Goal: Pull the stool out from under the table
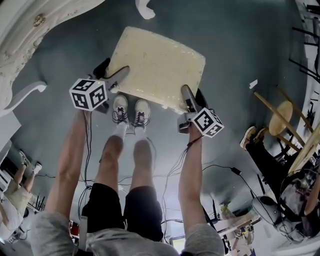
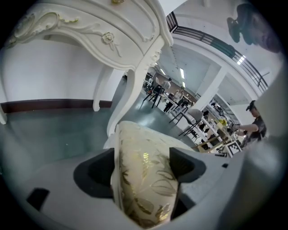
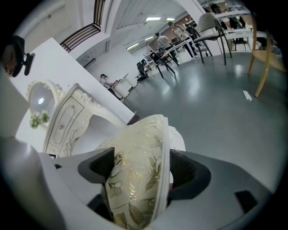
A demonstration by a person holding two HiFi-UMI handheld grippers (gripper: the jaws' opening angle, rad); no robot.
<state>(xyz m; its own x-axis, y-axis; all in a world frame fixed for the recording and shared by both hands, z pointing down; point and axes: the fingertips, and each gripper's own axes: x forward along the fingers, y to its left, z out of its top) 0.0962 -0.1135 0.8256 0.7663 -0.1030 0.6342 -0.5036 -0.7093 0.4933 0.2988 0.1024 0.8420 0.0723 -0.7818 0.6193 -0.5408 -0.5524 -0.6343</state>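
The stool (image 1: 157, 65) has a cream seat cushion with a gold leaf pattern. It stands on the grey floor, out from the ornate white table (image 1: 35, 30) at the upper left. My left gripper (image 1: 121, 74) is shut on the cushion's near left edge. My right gripper (image 1: 186, 95) is shut on the near right edge. In the left gripper view the cushion (image 2: 144, 175) fills the gap between the jaws, with the table's curved leg (image 2: 130, 94) behind. The right gripper view shows the cushion (image 3: 137, 177) pinched the same way.
The person's legs and white shoes (image 1: 131, 111) stand just behind the stool. A wooden stool (image 1: 280, 117) and cables lie at the right. Another white table leg (image 1: 145, 9) shows at the top. Chairs and desks (image 3: 211, 27) stand far off.
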